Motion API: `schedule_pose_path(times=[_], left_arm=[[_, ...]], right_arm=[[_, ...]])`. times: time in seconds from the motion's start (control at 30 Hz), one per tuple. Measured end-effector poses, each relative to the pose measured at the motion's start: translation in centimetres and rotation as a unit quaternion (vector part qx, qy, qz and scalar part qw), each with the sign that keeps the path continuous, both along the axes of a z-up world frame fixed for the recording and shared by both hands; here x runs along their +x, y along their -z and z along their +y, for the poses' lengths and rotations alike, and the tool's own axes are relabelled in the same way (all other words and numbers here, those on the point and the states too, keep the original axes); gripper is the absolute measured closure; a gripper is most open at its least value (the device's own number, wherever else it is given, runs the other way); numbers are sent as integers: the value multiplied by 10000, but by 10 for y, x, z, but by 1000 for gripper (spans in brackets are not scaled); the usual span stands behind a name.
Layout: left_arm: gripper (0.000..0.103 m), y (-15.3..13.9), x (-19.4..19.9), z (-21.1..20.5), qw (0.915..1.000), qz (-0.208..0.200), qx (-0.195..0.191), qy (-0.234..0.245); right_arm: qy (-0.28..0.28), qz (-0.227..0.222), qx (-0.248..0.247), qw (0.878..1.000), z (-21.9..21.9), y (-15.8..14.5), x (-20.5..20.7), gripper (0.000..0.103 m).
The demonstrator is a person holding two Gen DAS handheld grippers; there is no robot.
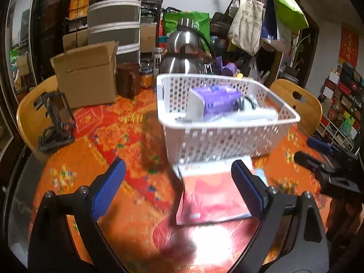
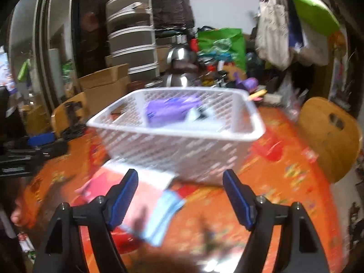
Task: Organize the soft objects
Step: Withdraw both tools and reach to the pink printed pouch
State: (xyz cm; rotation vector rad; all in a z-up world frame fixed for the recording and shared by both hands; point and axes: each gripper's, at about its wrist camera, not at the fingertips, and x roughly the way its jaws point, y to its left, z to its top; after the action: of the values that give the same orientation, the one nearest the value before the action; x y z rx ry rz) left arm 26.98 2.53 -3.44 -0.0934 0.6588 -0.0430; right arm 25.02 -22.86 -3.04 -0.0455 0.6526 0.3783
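A white perforated plastic basket stands on the worktop, which is covered with an orange and red flowered cloth. Inside the basket lie a purple soft pack and some pale items beside it, too blurred to name. Just in front of the basket, a flat pink and white packet lies on the cloth, with a light blue item at its edge.

The left hand-held gripper hovers above the worktop with its blue-padded jaws spread wide; the pink packet lies below them, nearer the right pad, and nothing is gripped. The right hand-held gripper also stands wide open and empty, over the pink packet and the light blue item, pointing toward the basket.

Behind the basket are a brown cardboard box and a shiny steel kettle. Wooden chair backs rise at the worktop's edges.
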Motion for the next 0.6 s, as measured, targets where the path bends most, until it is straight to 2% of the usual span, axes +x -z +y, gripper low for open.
schedule_pose_path(times=[0.13,0.2,0.3,0.6], left_arm=[[10,38,8,6,9990,409,-180,-19],[11,52,14,8,9980,582,-262,25],[14,64,19,9,9968,701,-357,144],[22,81,31,-5,9941,865,-348,551]], right_arm=[[-254,291,67,9992,24,28,-5,28],[-356,410,68,9985,33,37,-4,42],[-450,545,108,9974,41,46,-1,56],[-524,837,181,9950,48,65,12,57]])
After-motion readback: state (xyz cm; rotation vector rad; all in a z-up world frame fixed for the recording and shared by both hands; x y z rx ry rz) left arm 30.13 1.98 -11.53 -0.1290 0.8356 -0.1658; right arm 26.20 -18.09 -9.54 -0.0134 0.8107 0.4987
